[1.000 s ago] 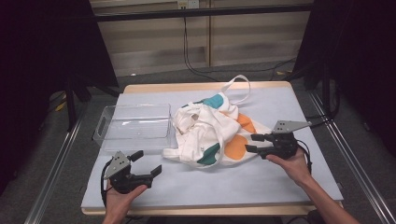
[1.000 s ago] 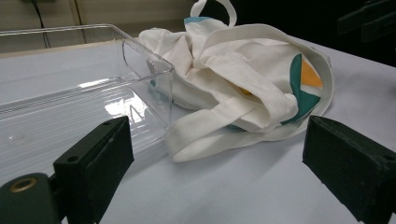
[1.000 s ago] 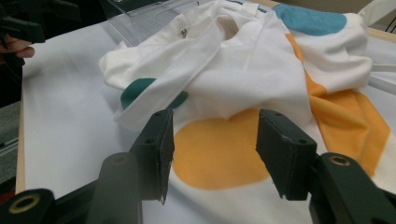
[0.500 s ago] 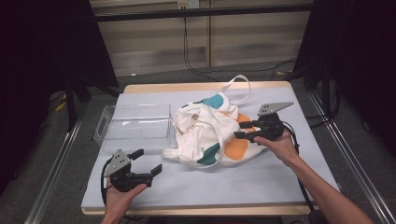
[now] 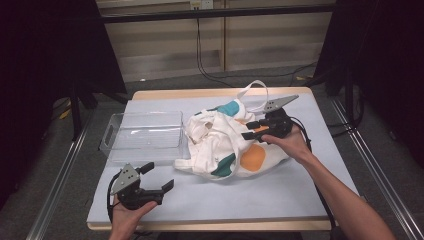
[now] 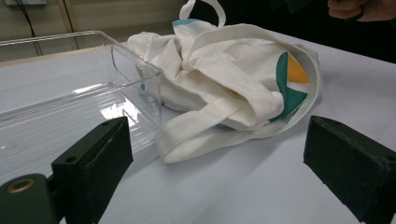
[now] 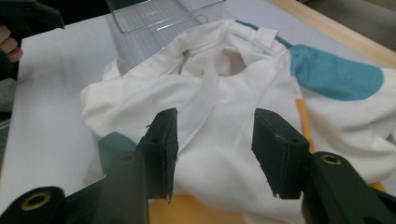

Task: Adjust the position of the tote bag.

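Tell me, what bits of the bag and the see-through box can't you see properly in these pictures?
- Inside of the cloth bag: its crumpled folds cover whatever may be inside, in every view.
- Clear tray: the left gripper view's left edge cuts it off.
- Right gripper: in the high view, I cannot tell if its jaws touch the cloth; in the right gripper view they hang half-open over it.
- Bag's printed pattern: folds hide most of it.

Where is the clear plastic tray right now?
In the high view the clear tray sits left of centre on the table, its right end against the crumpled cloth bag.
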Demonstrator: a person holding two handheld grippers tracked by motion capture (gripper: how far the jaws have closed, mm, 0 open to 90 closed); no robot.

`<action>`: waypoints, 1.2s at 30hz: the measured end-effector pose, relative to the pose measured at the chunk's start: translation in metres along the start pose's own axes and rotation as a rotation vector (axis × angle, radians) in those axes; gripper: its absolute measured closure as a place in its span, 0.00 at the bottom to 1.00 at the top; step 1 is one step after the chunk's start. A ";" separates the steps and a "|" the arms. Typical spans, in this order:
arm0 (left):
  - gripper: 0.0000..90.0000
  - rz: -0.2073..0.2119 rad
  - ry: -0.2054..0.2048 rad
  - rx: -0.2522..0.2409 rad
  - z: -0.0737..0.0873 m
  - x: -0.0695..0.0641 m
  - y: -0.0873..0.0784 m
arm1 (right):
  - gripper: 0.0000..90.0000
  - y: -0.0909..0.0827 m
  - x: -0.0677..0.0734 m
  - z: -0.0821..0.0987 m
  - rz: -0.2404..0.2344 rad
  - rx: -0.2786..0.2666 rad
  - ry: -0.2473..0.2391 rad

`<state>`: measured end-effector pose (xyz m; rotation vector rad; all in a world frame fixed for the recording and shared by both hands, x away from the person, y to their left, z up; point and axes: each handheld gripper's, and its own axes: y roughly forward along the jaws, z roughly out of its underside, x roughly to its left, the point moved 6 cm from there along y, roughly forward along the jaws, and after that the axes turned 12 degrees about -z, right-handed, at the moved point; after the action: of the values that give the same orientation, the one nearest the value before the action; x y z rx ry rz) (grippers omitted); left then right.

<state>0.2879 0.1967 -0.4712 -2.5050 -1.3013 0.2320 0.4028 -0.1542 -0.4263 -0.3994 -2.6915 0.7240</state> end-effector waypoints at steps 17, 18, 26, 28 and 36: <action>0.09 0.005 -0.004 0.003 0.000 -0.001 -0.002 | 0.64 0.032 -0.034 -0.032 0.001 0.170 0.008; 0.09 0.007 -0.003 -0.001 0.000 -0.001 -0.003 | 0.64 0.034 -0.036 -0.032 0.001 0.180 0.001; 0.09 0.004 -0.003 -0.001 0.000 0.001 -0.003 | 0.64 0.051 -0.051 -0.038 0.004 0.258 0.028; 0.09 0.007 -0.010 0.004 0.001 0.001 -0.003 | 0.64 0.054 -0.054 -0.038 0.008 0.266 0.029; 0.09 0.018 -0.007 0.008 0.001 0.001 -0.001 | 0.61 0.069 -0.070 -0.044 0.037 0.306 0.049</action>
<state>0.2870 0.1986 -0.4720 -2.5120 -1.2780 0.2498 0.4954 -0.1022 -0.4433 -0.3831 -2.4782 1.1013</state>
